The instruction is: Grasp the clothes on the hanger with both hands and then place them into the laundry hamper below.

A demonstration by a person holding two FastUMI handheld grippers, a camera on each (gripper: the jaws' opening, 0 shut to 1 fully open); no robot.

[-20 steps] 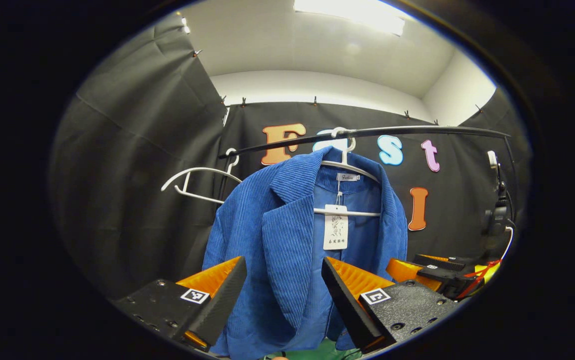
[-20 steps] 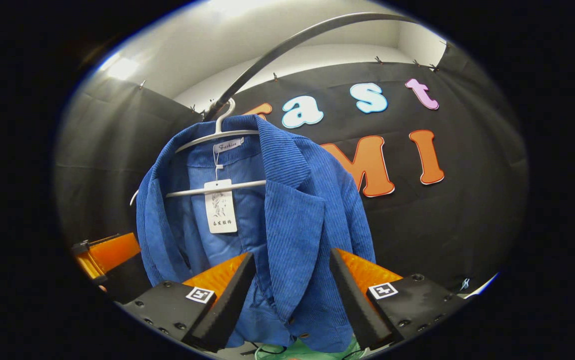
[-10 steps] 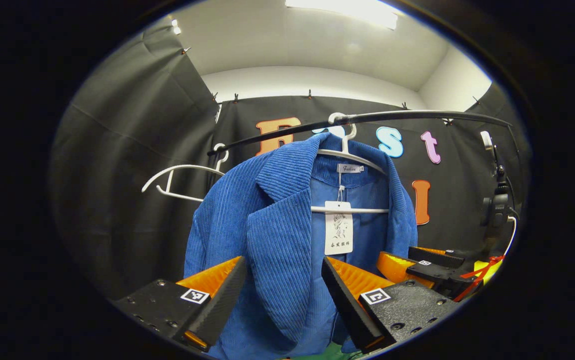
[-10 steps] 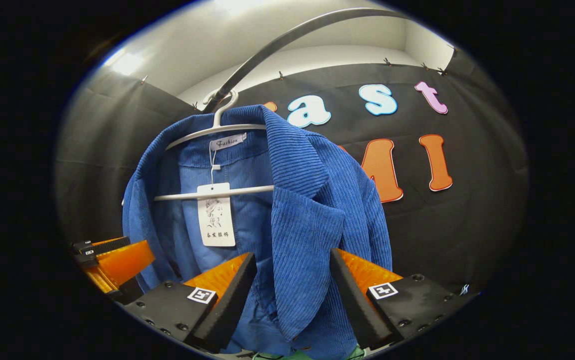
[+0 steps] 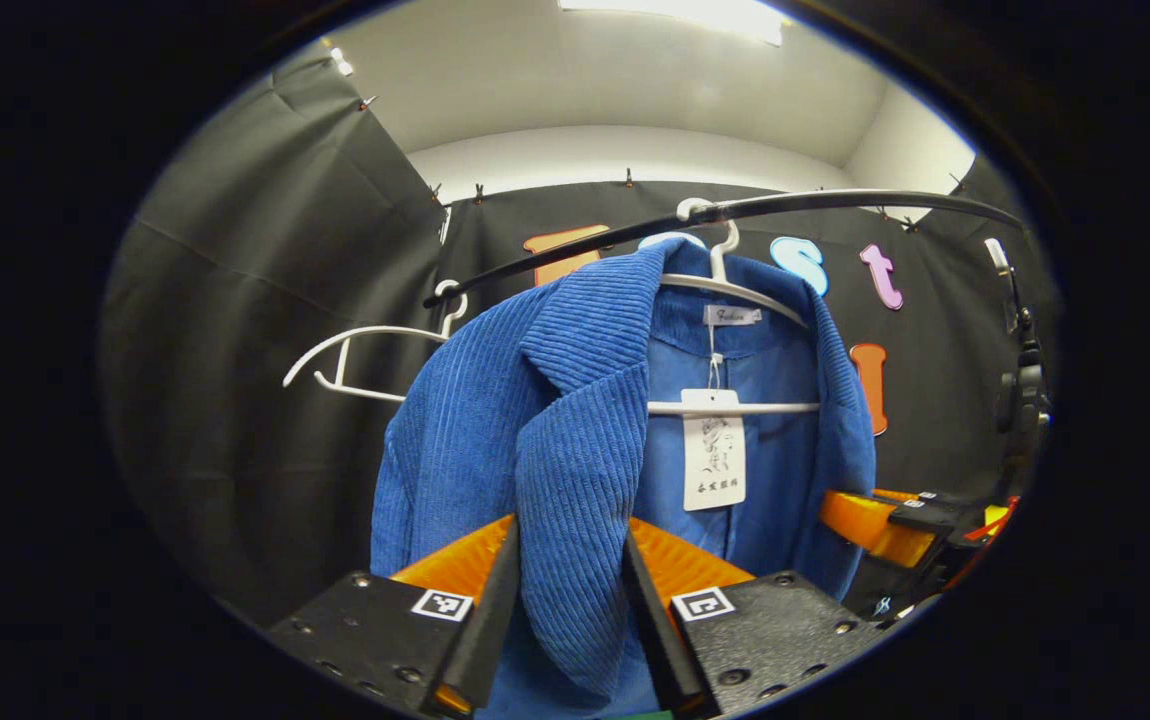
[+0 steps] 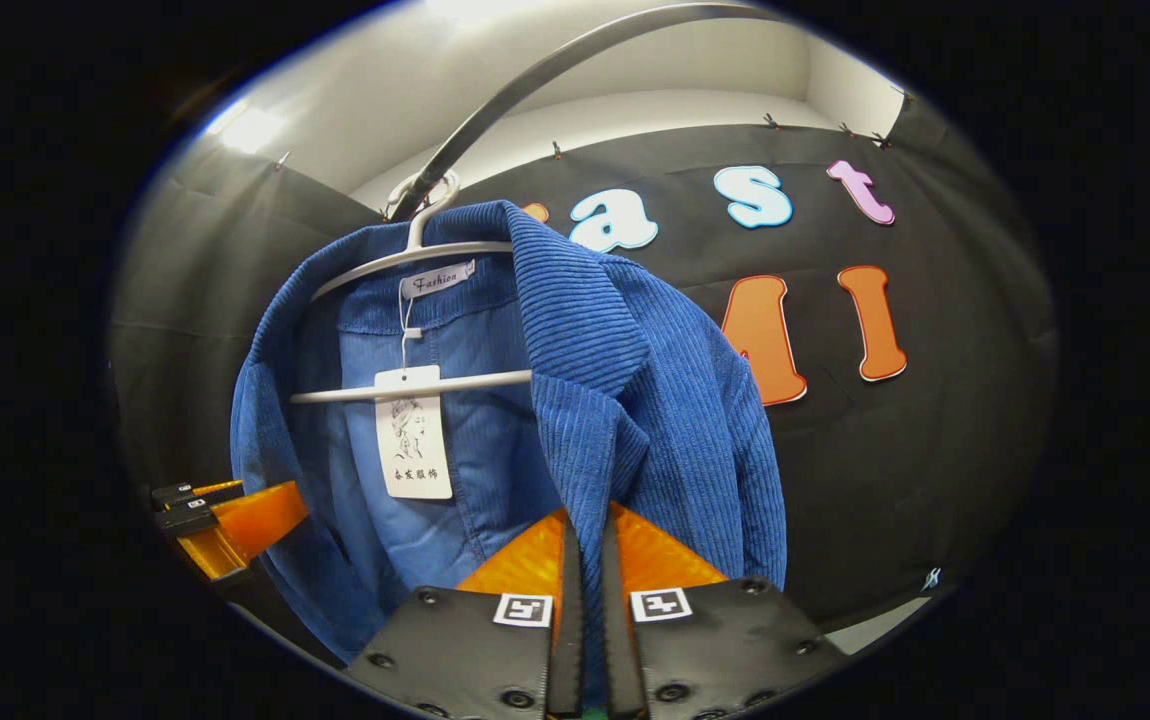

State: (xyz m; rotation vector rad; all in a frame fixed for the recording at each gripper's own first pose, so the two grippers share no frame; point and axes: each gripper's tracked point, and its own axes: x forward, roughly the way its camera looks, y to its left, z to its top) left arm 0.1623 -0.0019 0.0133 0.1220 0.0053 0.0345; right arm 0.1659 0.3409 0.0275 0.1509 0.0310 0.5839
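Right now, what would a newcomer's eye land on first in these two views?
The blue corduroy jacket, hanging open on a white hanger from the dark rail, mid-frame. The right gripper is clamped on one front edge; the left gripper straddles the other lapel, nearly shut. A bare white hanger hangs beside it.

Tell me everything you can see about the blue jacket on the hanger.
The blue ribbed corduroy jacket hangs open on a white plastic hanger hooked over a dark rail. It has wide lapels, a smoother blue lining, a neck label and a white paper tag dangling inside. The left gripper has its fingers close on either side of one front lapel; whether they press it is unclear. The right gripper is closed on the other front edge.
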